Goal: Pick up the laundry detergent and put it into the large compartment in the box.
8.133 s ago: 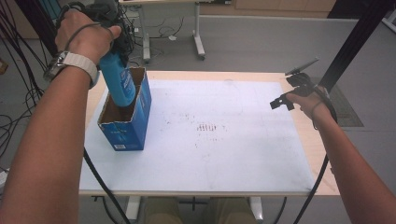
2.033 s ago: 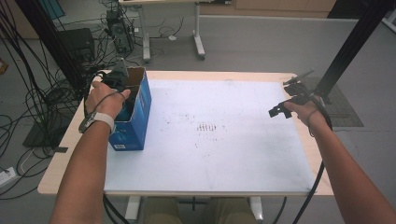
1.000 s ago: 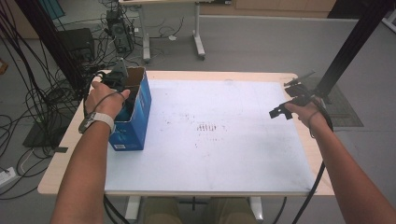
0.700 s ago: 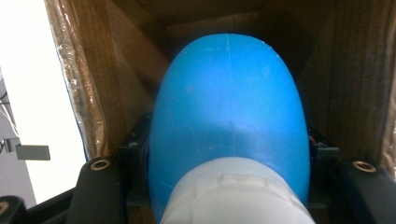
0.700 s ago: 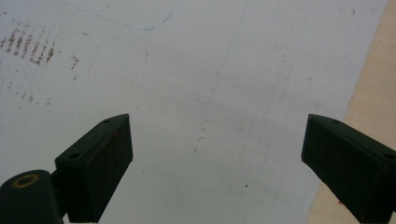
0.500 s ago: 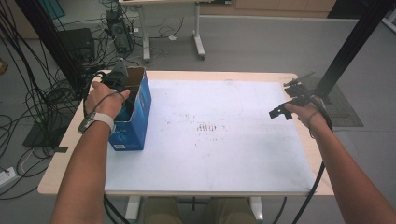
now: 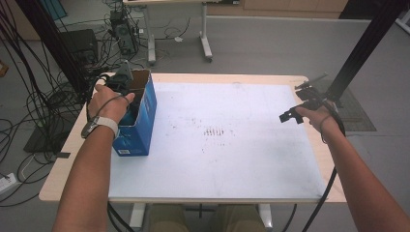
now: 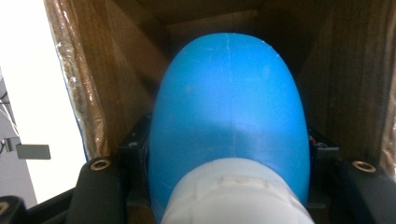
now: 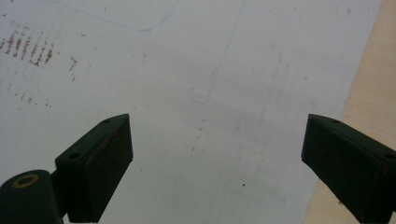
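A blue cardboard box [image 7: 140,126] stands open-topped at the table's left edge. My left gripper [image 7: 124,86] reaches down into it from above. In the left gripper view its jaws are shut on a blue bottle [image 8: 229,107] with a white cap [image 8: 238,191], deep between the box's brown inner walls [image 8: 121,70]. Over the right side of the table my right gripper [image 7: 297,102] hangs open, apart from the box. Nothing sits between its fingers [image 9: 100,163], and below them is the white sheet [image 9: 187,93].
A white sheet [image 7: 227,145] with faint brown smudges covers most of the wooden table [image 7: 329,188]. Cables and computer gear [image 7: 121,29] lie on the floor behind the left side. A black pole [image 7: 358,43] rises at the far right.
The left gripper has come down with the blue bottle from above the box into it. It has held still over the last two seconds. The right gripper has barely moved.
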`<state>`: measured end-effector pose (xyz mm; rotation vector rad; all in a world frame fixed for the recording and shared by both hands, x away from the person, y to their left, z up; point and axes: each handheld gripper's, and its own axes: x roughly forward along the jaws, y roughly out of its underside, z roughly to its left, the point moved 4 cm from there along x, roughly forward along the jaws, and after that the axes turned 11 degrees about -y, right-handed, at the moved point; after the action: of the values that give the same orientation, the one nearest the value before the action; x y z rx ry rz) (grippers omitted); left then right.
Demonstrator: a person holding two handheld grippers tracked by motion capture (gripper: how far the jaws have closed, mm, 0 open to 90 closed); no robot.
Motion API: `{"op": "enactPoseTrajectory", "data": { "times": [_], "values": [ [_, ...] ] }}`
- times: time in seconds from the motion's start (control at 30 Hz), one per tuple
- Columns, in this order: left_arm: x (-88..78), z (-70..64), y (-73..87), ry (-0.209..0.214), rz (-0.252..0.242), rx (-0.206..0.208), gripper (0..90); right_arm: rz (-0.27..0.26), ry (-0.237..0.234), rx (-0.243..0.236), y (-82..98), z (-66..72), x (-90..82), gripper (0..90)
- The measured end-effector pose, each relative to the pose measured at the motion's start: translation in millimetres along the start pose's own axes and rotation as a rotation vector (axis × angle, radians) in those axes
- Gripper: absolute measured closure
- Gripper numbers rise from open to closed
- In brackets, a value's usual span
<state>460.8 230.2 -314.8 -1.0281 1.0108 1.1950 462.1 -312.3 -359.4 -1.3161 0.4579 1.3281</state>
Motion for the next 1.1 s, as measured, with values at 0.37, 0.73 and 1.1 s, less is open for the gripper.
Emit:
{"op": "enactPoseTrajectory", "data": {
  "times": [0.37, 0.73, 1.1],
  "values": [
    [-0.1, -0.1, 0.5, 0.000, -0.002, 0.001, 37.3, 0.001, 0.000, -0.001, -0.4, 0.9, 0.8, 8.7],
    [0.0, 0.4, 0.6, 0.002, 0.000, 0.000, 37.2, 0.000, 0.000, -0.001, -0.4, 0.7, 1.3, 8.7],
    [0.1, 0.4, 0.5, 0.003, 0.001, 0.000, 37.3, 0.001, -0.001, 0.000, -0.5, 1.2, 2.4, 8.8]
  ]
}}
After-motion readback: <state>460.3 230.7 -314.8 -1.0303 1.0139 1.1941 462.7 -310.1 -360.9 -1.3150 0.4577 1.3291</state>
